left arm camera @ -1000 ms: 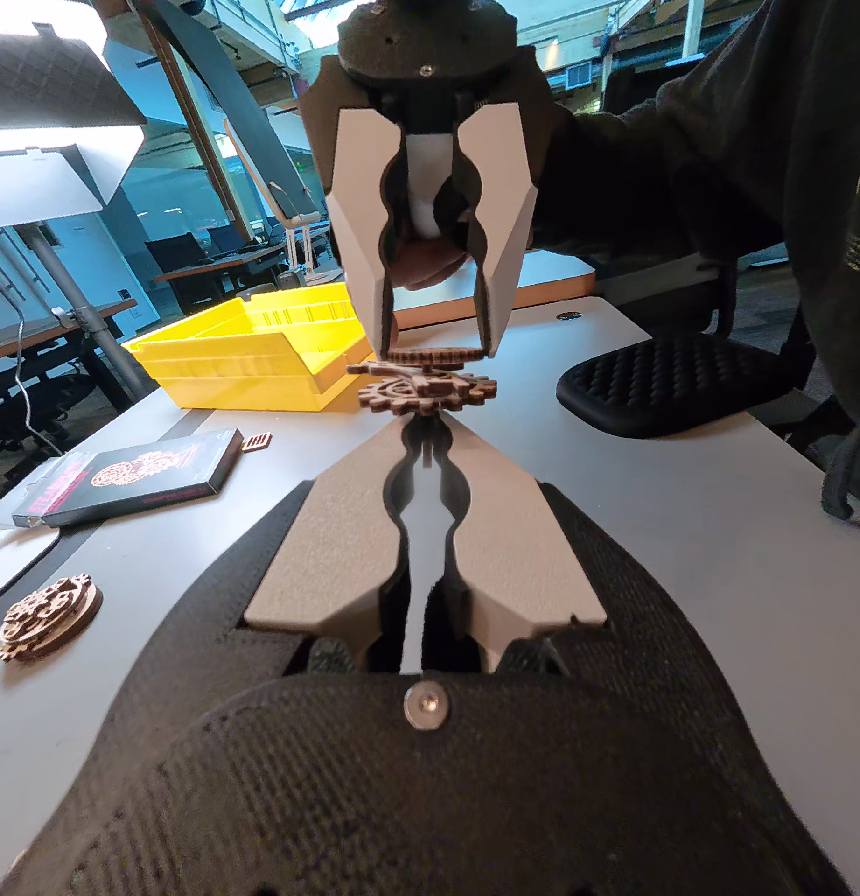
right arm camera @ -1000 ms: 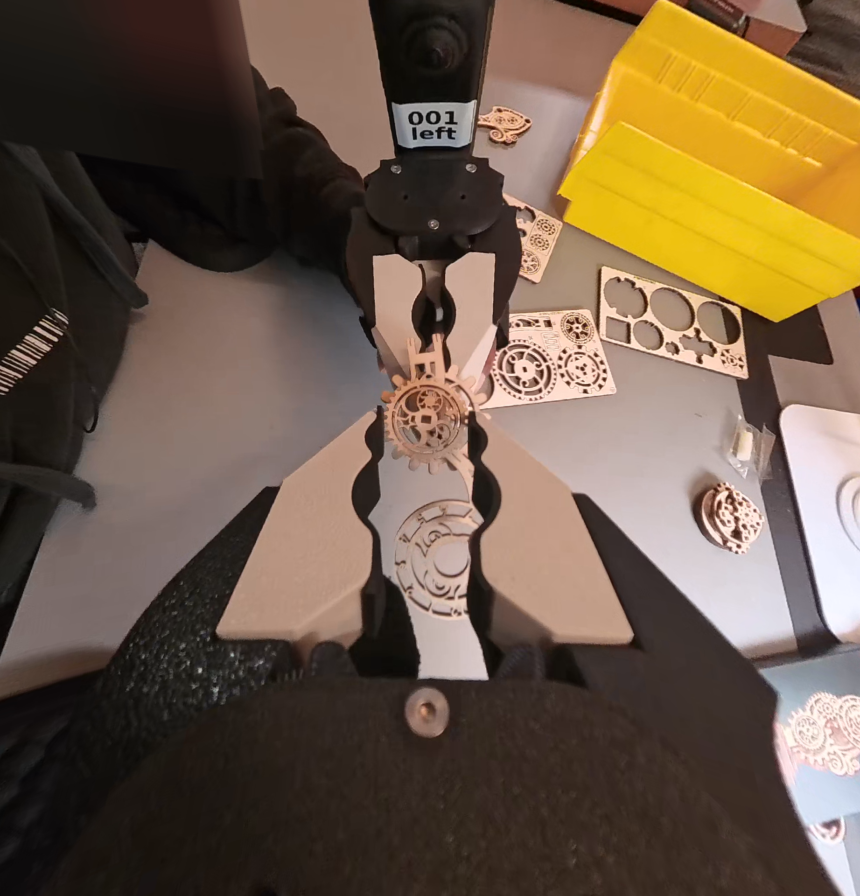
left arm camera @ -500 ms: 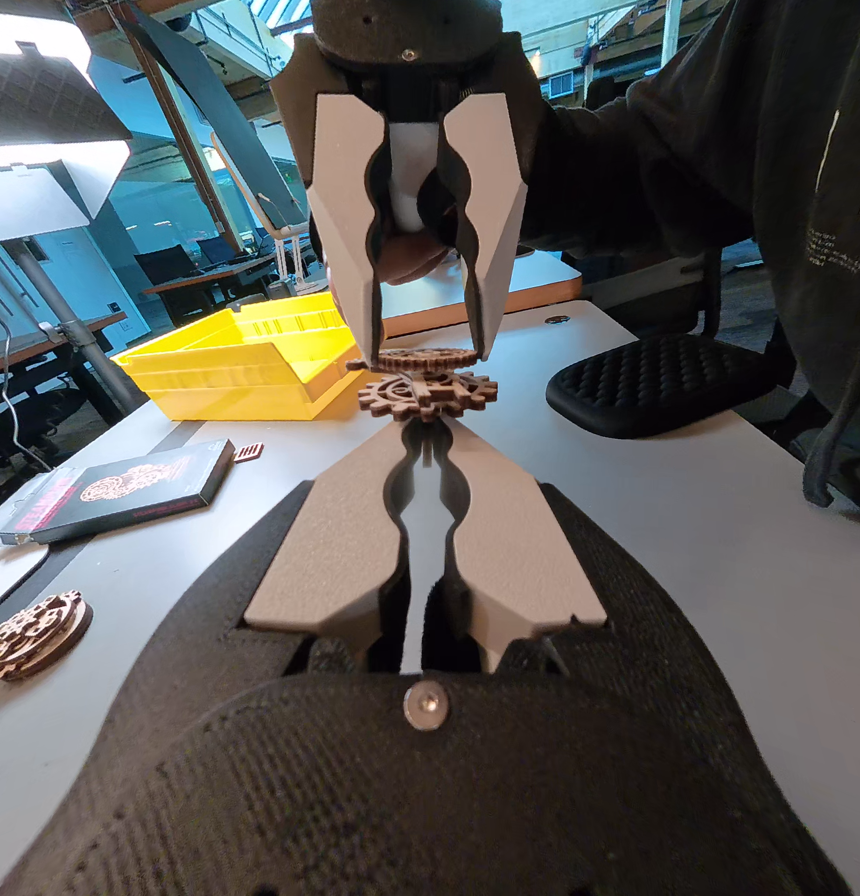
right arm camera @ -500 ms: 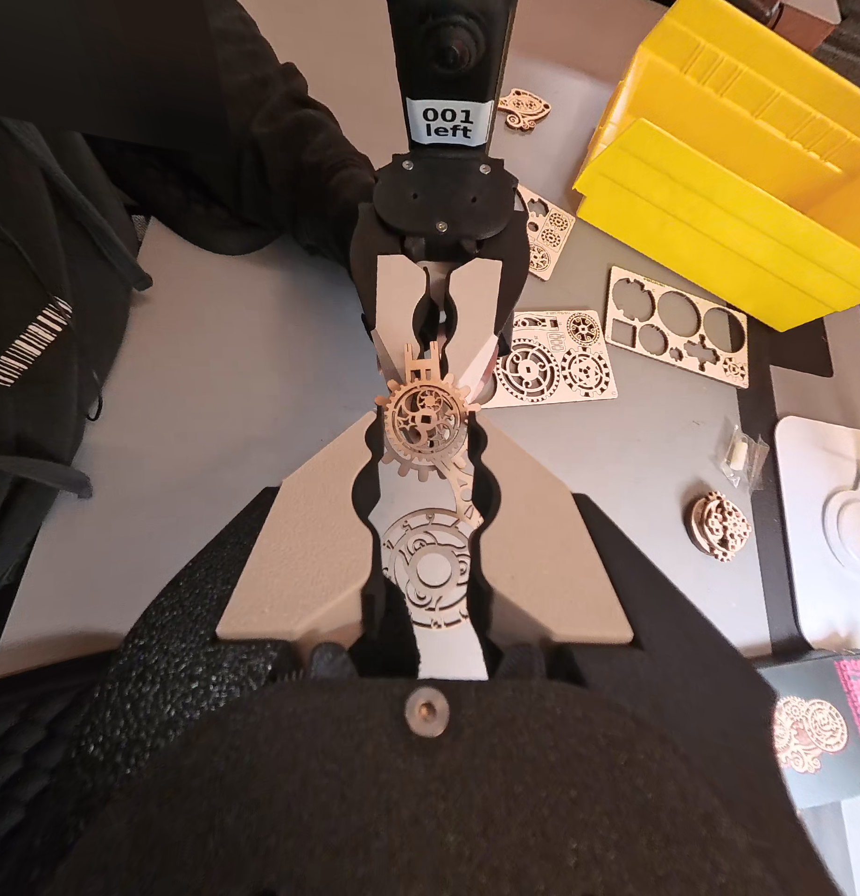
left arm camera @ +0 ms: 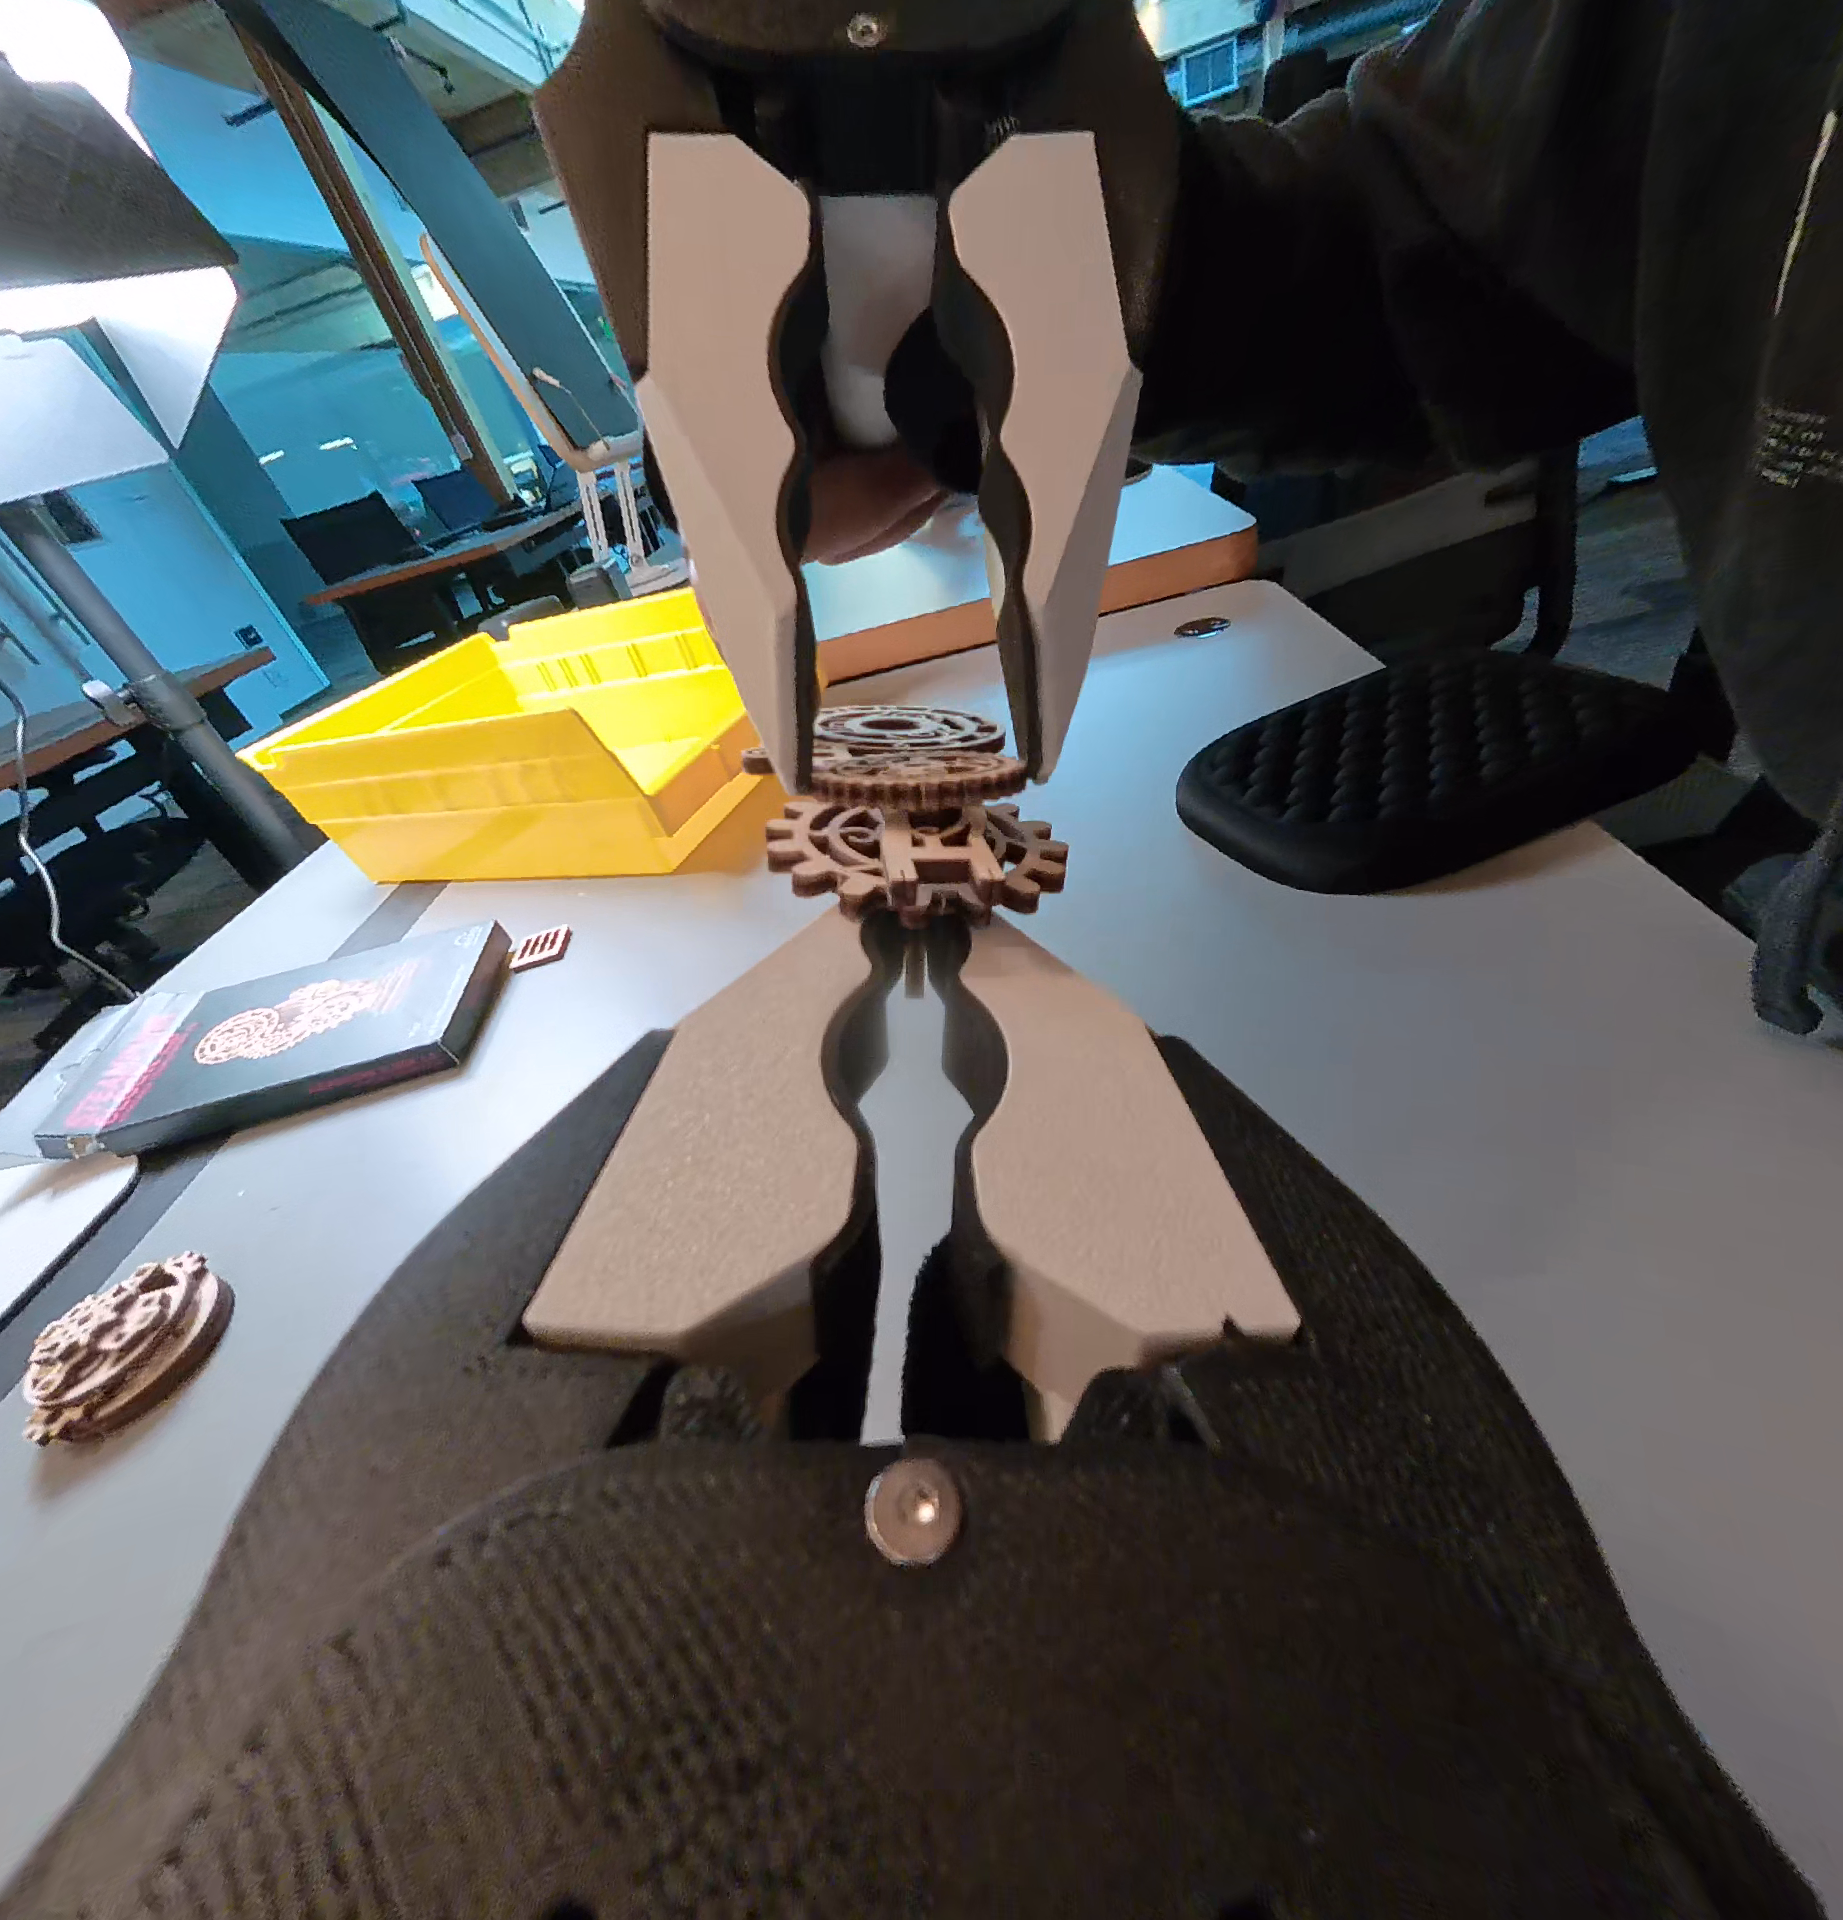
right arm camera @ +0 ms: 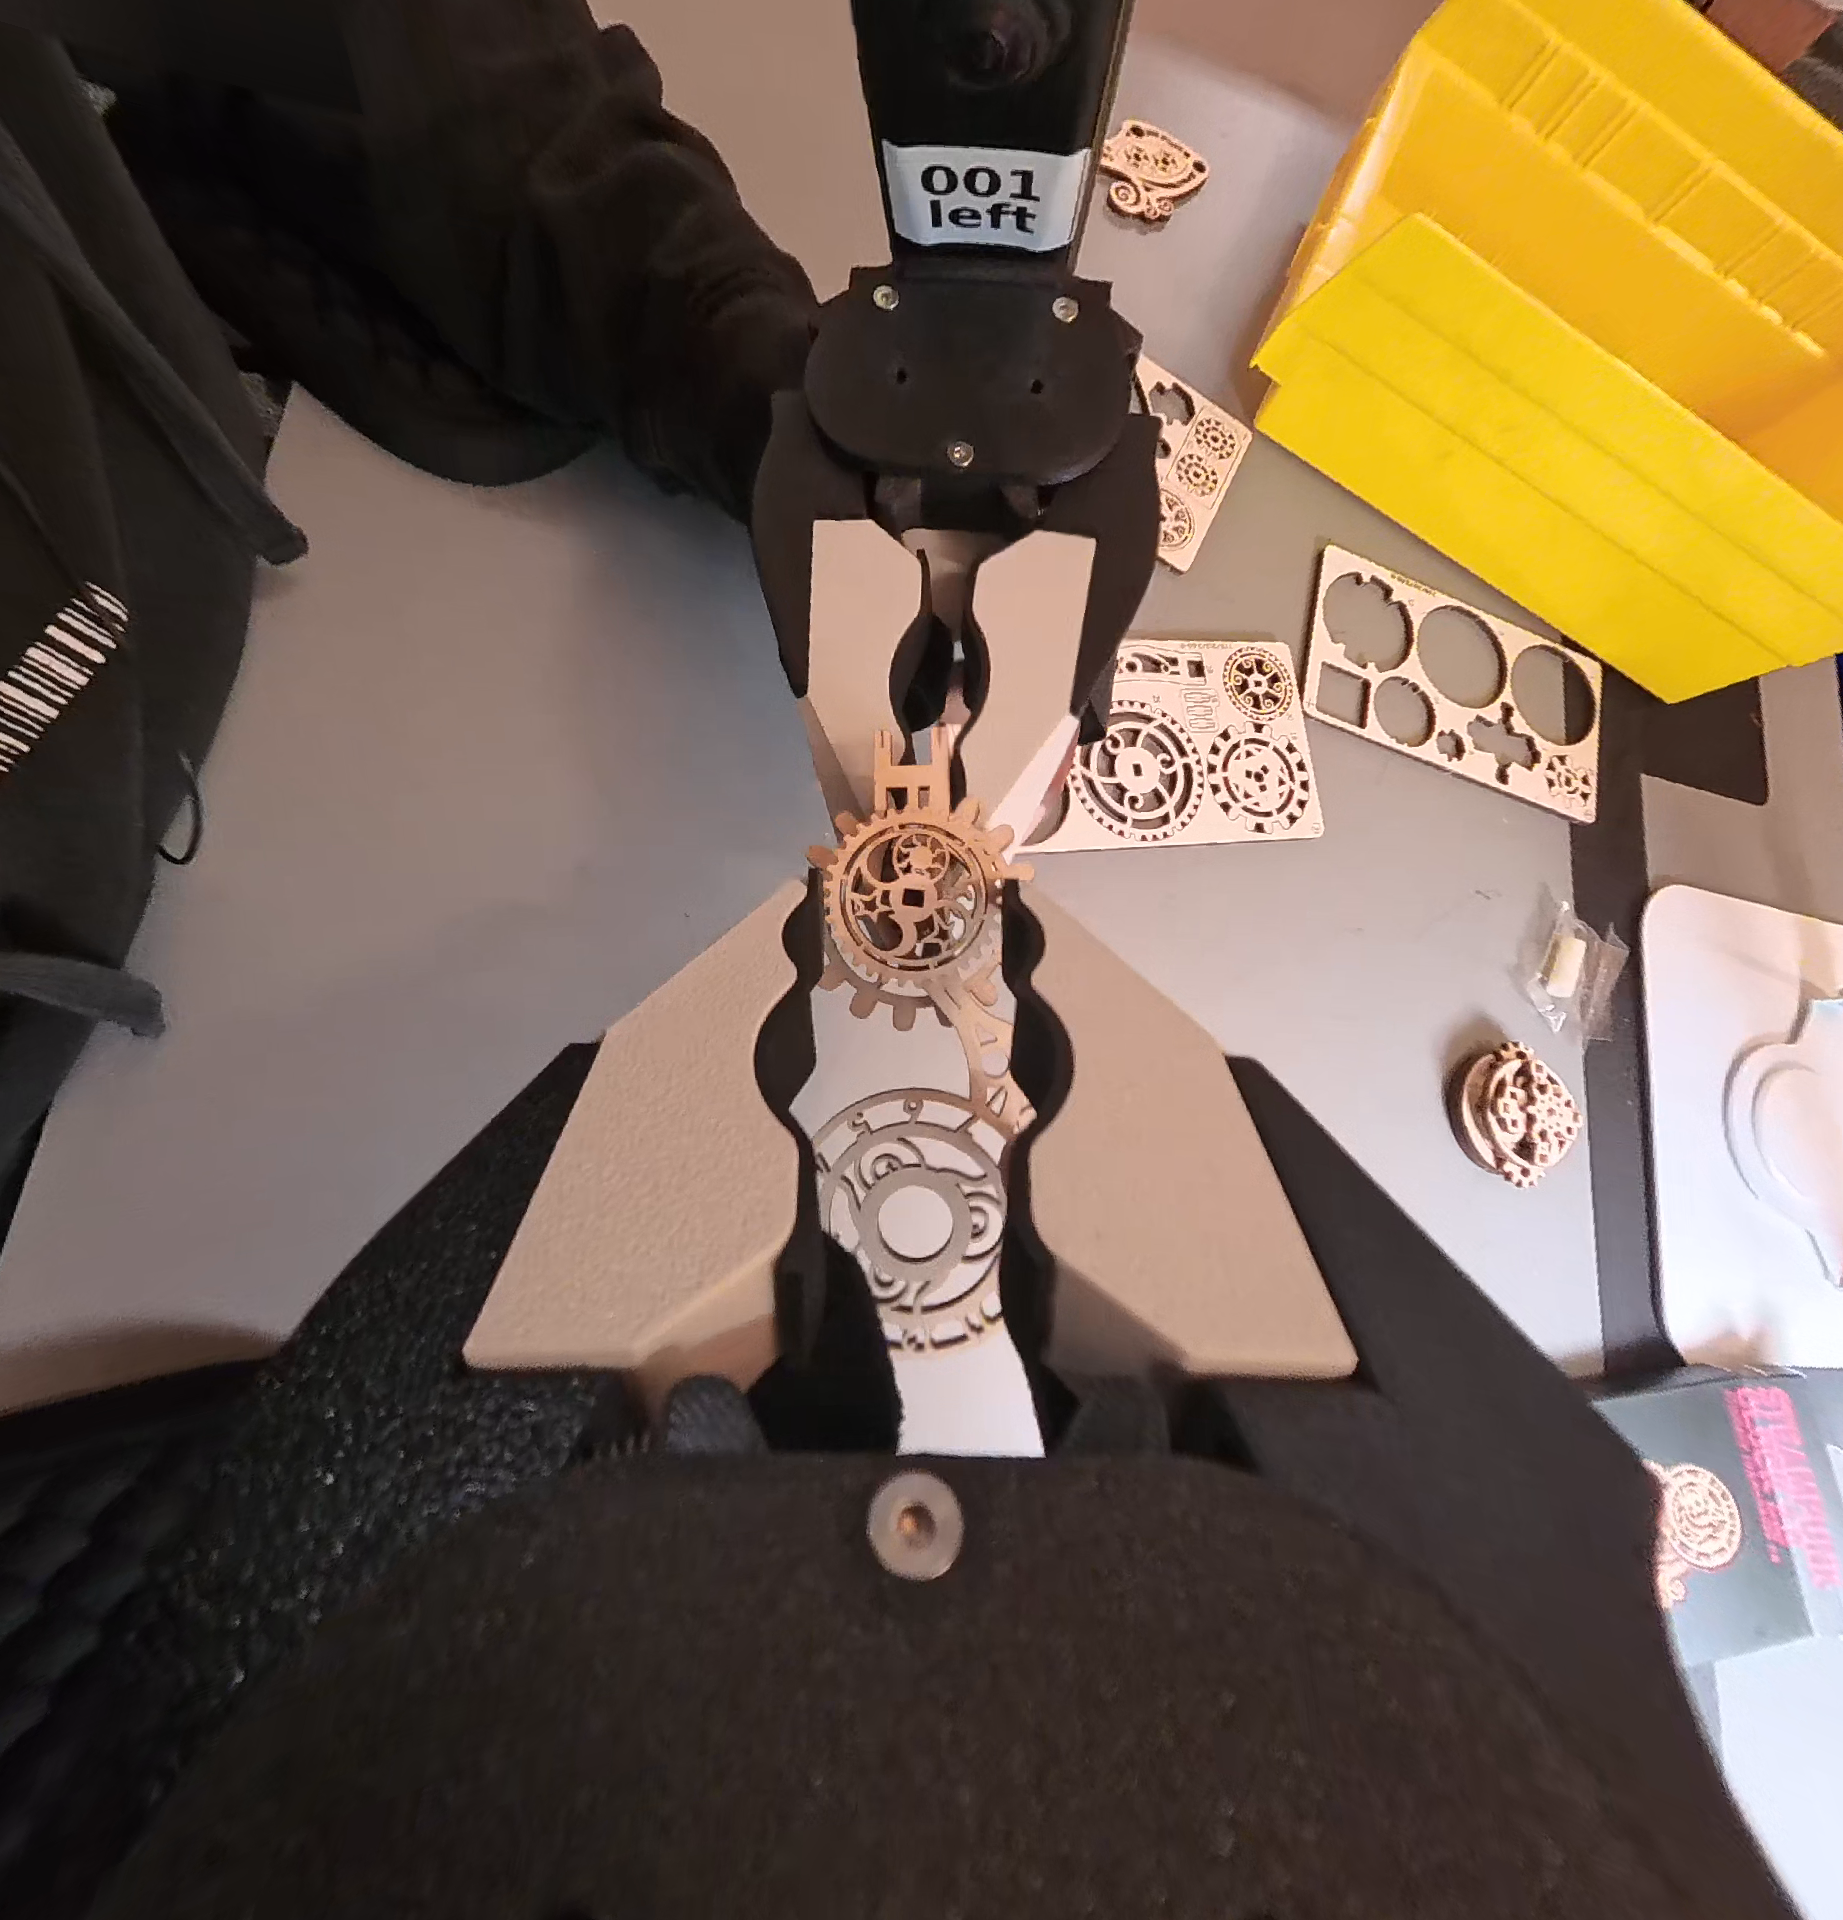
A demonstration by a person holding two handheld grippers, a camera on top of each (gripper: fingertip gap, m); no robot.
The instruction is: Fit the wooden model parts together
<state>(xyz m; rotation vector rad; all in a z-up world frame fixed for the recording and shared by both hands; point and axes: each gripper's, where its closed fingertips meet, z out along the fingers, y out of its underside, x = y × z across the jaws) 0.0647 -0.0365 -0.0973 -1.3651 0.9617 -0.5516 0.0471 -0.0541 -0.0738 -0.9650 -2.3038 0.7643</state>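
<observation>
Gears stacked between clenched jaws of both grippers; yellow bin behind

The two grippers are positioned tip to tip above the table. In the left wrist view, the right gripper is located above the left gripper, with two gears stacked between them: the upper gear over the lower gear. A bin is located behind and to the left. A box lies left of the left gripper, and an assembled model lies nearer, at the left edge. In the right wrist view, two parts sheets lie between the grippers and the bin.
</observation>
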